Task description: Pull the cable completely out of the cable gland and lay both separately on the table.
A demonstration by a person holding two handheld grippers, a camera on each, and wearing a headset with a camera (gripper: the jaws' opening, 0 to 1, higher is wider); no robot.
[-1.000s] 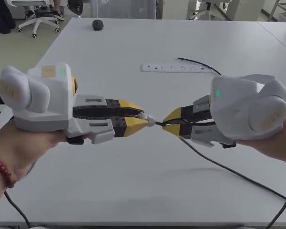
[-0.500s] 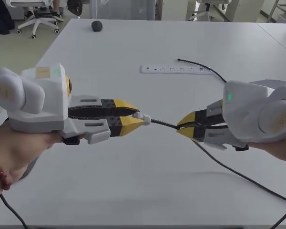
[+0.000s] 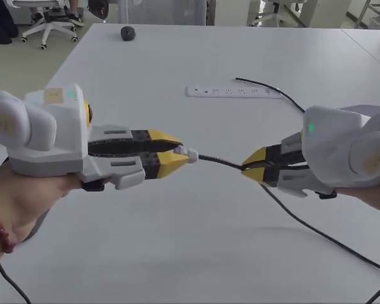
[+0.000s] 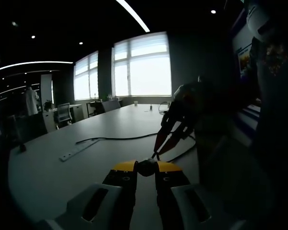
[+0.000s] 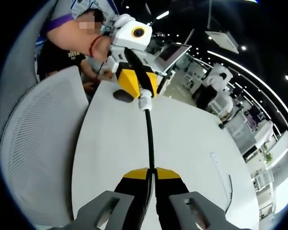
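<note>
Nearest the viewer, the person's left hand (image 3: 19,196) carries the left tool (image 3: 177,155) and, at the right edge, the right hand (image 3: 373,193) carries the right tool (image 3: 248,170). The two tools point at each other, tips apart, both raised above the white surface (image 3: 177,247).

The left tool's yellow-tipped jaws are closed on the white cable gland (image 3: 189,153), which juts from between their tips. The black cable (image 3: 218,161) leaves the gland, spans the gap and enters the right tool, whose jaws are clamped together on it. Behind the right tool the cable drops to the surface and trails to the lower right. The cable's end sits inside the gland; neither part lies on the surface.

In the left gripper view, the left tool (image 4: 146,167) pinches the rounded gland (image 4: 147,166), with the right tool (image 4: 175,129) just beyond. In the right gripper view, the right tool (image 5: 152,173) grips the cable (image 5: 149,139), which runs straight ahead to the gland (image 5: 145,103) in the left tool (image 5: 137,81).

Farther back on the surface lies a white power strip (image 3: 234,92), with a black lead (image 3: 272,87) curving from its right end. Near the far edge rests a small dark object (image 3: 128,33). Beyond the surface stands an office chair (image 3: 47,22).
</note>
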